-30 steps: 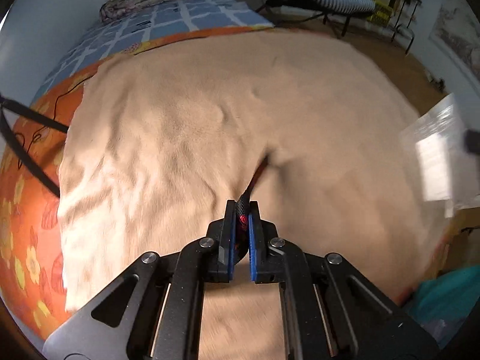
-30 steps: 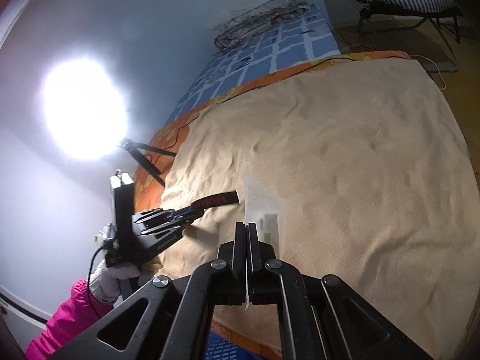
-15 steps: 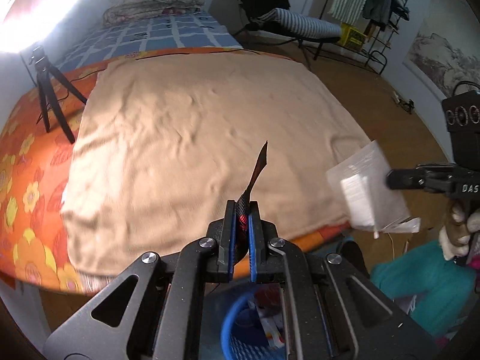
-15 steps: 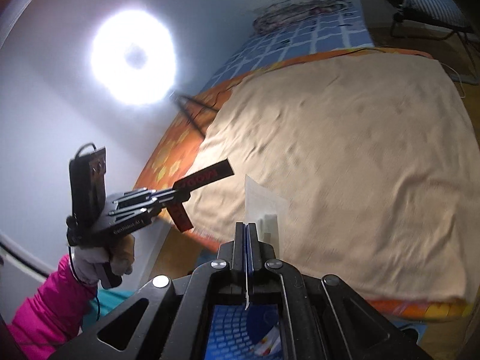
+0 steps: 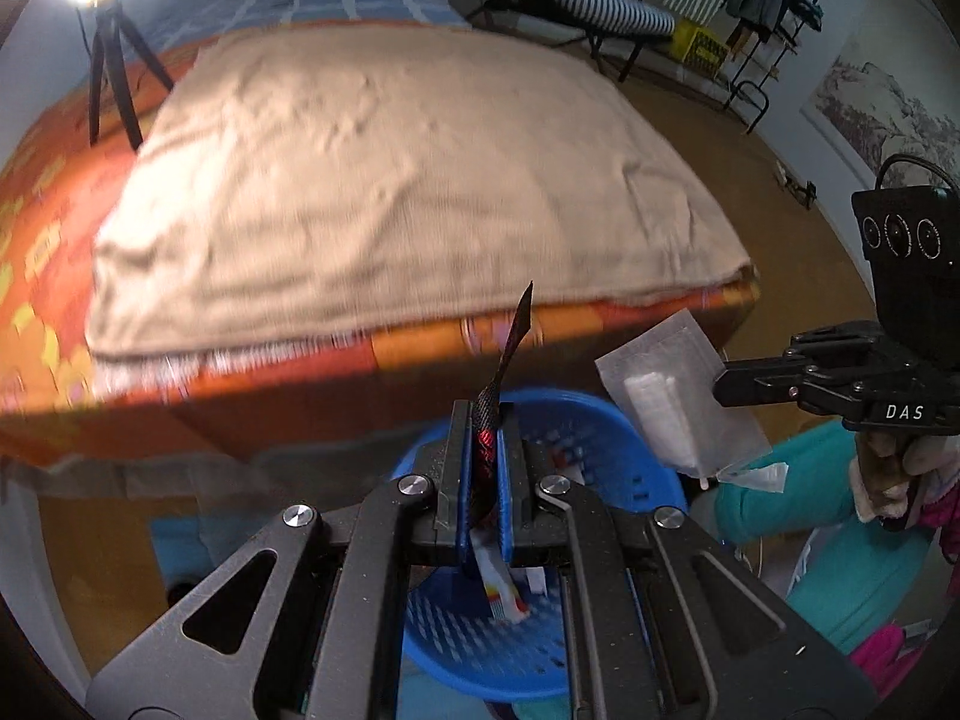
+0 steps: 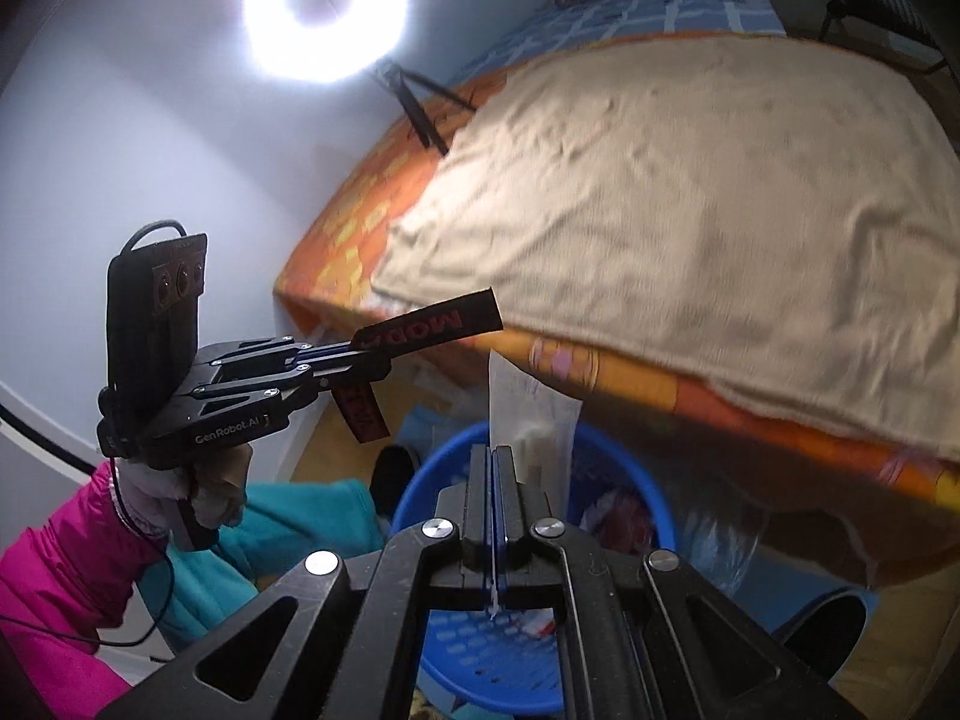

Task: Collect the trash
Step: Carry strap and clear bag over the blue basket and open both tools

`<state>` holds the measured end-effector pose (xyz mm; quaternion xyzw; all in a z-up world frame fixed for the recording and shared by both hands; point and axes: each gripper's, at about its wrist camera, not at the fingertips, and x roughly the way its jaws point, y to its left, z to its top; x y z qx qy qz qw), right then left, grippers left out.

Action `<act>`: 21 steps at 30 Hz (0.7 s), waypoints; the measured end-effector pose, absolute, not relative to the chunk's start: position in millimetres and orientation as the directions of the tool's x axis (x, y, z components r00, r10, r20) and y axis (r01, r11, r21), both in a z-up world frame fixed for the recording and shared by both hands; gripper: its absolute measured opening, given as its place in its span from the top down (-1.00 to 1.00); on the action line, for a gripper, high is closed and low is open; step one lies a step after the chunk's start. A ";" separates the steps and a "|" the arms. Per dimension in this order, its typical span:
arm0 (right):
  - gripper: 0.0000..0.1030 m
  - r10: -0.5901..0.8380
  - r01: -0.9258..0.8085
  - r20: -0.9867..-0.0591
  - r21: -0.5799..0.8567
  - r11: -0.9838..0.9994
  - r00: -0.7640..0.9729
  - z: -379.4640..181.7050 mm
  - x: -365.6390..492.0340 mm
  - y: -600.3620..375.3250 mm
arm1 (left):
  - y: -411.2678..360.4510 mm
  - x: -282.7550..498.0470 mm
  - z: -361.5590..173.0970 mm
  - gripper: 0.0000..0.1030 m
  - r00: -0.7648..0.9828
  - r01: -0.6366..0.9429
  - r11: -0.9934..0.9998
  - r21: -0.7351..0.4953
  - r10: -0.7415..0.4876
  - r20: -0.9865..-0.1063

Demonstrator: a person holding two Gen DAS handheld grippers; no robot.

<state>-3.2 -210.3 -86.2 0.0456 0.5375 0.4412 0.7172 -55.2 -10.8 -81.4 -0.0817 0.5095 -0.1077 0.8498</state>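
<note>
The left tool (image 5: pixel 485 456) pinches a black-and-red wrapper strip (image 5: pixel 507 378); the right tool (image 6: pixel 493 480) pinches a clear packet (image 6: pixel 531 414). Both hang over the blue basket (image 5: pixel 606 426). At 12 o'clock beyond lies the bed's beige blanket (image 5: pixel 390 168).

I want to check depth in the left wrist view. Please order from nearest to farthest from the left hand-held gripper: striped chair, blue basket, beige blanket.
1. Blue basket: just below the left hand-held gripper.
2. Beige blanket: ahead, on the bed.
3. Striped chair: far, past the bed, upper right.
</note>
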 end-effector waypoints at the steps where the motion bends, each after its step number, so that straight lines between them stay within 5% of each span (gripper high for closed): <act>1: 1.00 0.677 -0.581 -0.736 0.542 0.607 0.021 -92.0 -7.0 -210.5 | -11.3 -59.5 -87.9 0.91 0.446 0.093 0.963 -0.254 -0.268 -0.854; 21: 1.00 0.576 -0.548 -0.805 0.547 0.632 -0.140 -177.1 -52.3 -199.7 | -27.5 -94.4 -135.7 0.91 0.327 0.097 0.955 -0.279 -0.296 -0.898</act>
